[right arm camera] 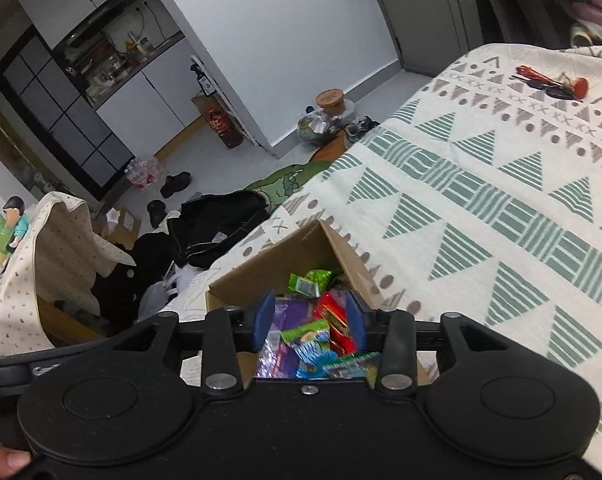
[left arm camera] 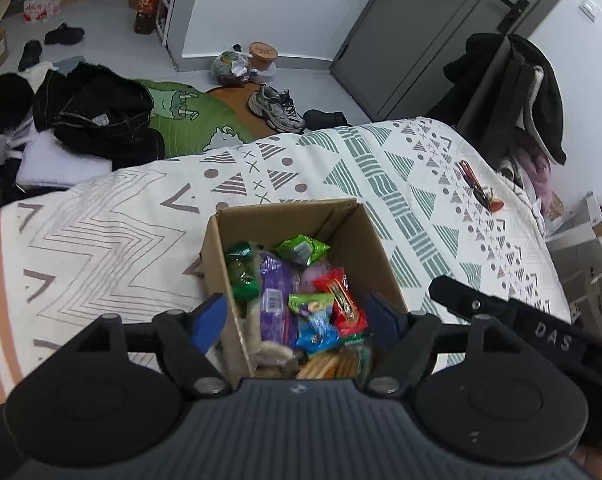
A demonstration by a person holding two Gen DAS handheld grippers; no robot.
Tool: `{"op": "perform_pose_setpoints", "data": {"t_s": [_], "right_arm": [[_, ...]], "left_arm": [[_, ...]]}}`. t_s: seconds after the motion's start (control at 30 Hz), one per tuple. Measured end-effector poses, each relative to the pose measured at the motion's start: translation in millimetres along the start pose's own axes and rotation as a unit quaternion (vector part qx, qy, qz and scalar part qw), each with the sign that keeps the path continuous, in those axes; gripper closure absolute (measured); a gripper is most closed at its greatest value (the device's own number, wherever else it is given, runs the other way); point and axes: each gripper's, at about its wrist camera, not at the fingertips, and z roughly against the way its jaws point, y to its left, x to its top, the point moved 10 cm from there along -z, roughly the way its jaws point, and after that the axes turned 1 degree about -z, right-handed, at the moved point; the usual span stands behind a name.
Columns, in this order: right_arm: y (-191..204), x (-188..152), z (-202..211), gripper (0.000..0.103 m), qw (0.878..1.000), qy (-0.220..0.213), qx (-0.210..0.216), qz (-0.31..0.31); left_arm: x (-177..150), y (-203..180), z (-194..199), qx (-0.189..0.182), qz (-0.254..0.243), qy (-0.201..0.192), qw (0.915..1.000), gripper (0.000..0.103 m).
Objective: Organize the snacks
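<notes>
An open cardboard box (left arm camera: 355,236) sits on the patterned bedspread (left arm camera: 121,224) and holds several snack packets: green (left arm camera: 301,249), purple (left arm camera: 276,300), red (left arm camera: 341,300) and blue (left arm camera: 315,330) ones. My left gripper (left arm camera: 299,316) hovers above the box, jaws open wide and empty. The right gripper's black body (left arm camera: 501,312) shows at the right. In the right wrist view my right gripper (right arm camera: 308,318) hangs open and empty over the same box (right arm camera: 277,268), above the red packet (right arm camera: 335,316) and a green-blue one (right arm camera: 309,340).
A red-and-black keyring bundle (left arm camera: 477,186) lies on the far side of the bed; it also shows in the right wrist view (right arm camera: 553,84). Beyond the bed edge the floor holds black clothes (left arm camera: 101,116), a green mat (left arm camera: 193,120) and sneakers (left arm camera: 277,108). A chair with coats (left arm camera: 517,92) stands at the right.
</notes>
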Motion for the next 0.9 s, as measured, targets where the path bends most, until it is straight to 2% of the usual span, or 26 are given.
{"op": "perform_pose_setpoints", "data": {"t_s": [0.07,0.13,0.4,0.53,0.67,0.73,0.9], "right_arm": [[-2,-2,11,0.046,1.000,-0.008,-0.012,-0.003],[1,-2,24,0.044,1.000,-0.016,-0.012,0.006],[10,-2,76,0.023,0.998,-0.052,-0.026,0.019],[10,-2,102,0.011,0.996,-0.075,-0.036,0.019],[10,-5,128,0.001,0.994,-0.101,-0.047,0.017],[11,-6,138,0.000,0.992,-0.111,-0.050,0.018],[12,-13,157,0.000,0.991,-0.121,-0.060,0.020]], "left_arm": [[-3,0,9,0.008,-0.013,0.003,0.9999,0.027],[-2,-1,20,0.015,-0.028,-0.002,0.9995,0.026],[-3,-5,68,0.023,-0.053,-0.039,0.9976,0.018],[-7,-6,84,0.032,-0.057,-0.048,0.9967,0.012],[-16,-14,101,0.020,-0.067,-0.055,0.9961,0.003],[-19,-18,109,0.017,-0.073,-0.060,0.9954,0.000],[-25,-28,132,0.014,-0.078,-0.073,0.9942,0.000]]}}
